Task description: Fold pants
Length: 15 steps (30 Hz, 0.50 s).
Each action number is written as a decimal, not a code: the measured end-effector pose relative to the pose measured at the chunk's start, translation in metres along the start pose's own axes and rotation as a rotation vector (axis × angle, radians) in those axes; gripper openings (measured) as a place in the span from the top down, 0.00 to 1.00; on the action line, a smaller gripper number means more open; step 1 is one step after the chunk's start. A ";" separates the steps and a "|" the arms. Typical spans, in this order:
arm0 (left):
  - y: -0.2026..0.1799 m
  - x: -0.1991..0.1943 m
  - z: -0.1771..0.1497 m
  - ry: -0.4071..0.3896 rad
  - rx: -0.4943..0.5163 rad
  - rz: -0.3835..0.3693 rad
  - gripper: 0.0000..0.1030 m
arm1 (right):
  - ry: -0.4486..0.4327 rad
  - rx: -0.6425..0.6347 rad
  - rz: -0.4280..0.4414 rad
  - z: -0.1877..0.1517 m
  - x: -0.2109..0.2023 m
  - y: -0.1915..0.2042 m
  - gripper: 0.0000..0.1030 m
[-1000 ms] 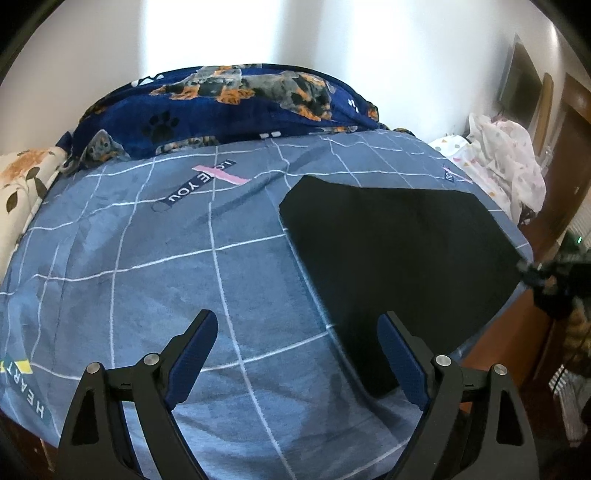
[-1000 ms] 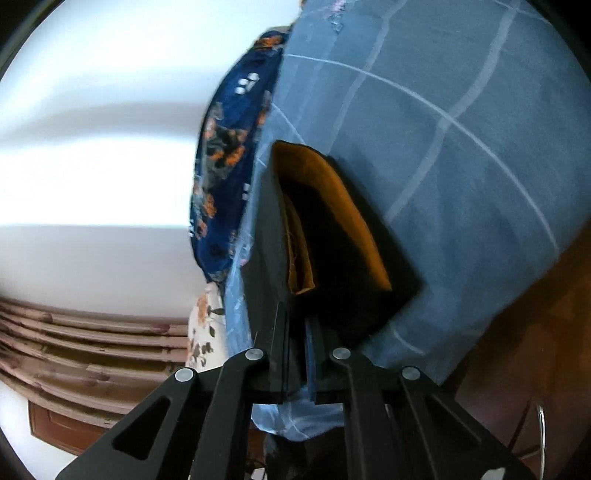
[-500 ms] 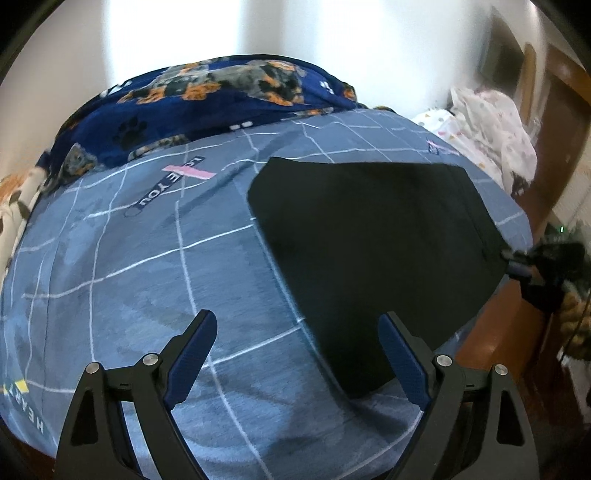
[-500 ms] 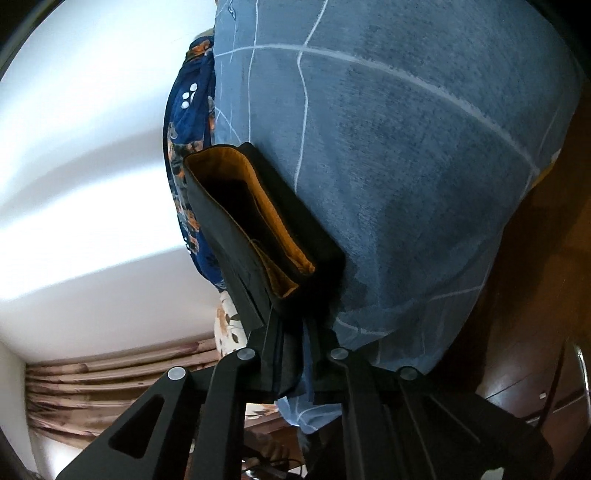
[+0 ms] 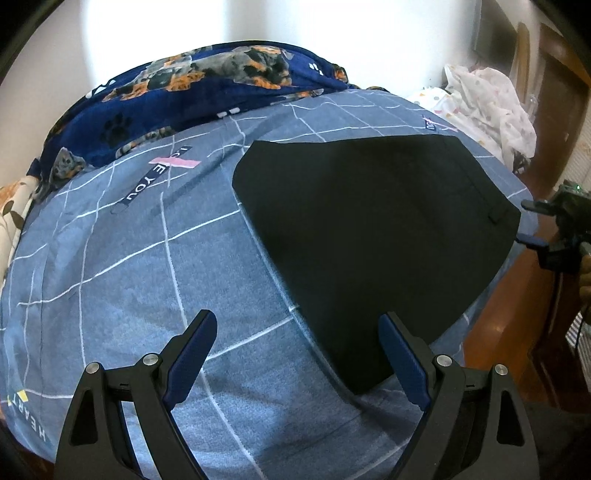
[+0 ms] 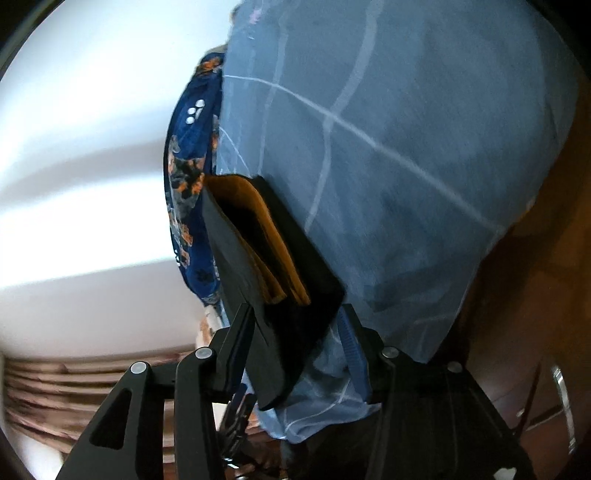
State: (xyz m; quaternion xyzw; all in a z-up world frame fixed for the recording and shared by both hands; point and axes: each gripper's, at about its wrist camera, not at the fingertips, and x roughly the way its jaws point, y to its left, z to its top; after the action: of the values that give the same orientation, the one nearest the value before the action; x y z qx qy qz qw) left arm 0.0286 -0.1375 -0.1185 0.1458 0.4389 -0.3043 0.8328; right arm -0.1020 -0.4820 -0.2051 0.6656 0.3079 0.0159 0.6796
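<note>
On blue bedsheet [image 5: 122, 280], black pants [image 5: 373, 236]

I'm looking across a bed [image 5: 122, 280] covered in a blue-grey sheet crossed by thin white lines, with printed lettering near its middle. Along the far edge lies a dark blue blanket [image 5: 192, 96] patterned with dogs and paw prints. A floral pillow [image 5: 14, 206] peeks in at the left. Behind it all stands a plain white wall [image 5: 258, 22], washed out by strong light. To the right, a heap of white dotted cloth [image 5: 491, 107] sits near a dark wooden door frame [image 5: 557, 85]. Below the bed's right side I see reddish-brown wooden floor [image 5: 498, 321]. From the other camera, pale curtain folds [image 6: 44, 387] show at lower left.
</note>
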 end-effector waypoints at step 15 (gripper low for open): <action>0.006 0.000 -0.002 0.009 -0.021 0.005 0.14 | -0.033 -0.162 -0.075 0.017 0.007 0.039 0.83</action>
State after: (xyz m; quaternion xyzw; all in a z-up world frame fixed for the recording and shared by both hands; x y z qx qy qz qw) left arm 0.0309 -0.1320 -0.1194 0.1393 0.4455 -0.2970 0.8330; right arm -0.0737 -0.4899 -0.1738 0.5967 0.3191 0.0041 0.7363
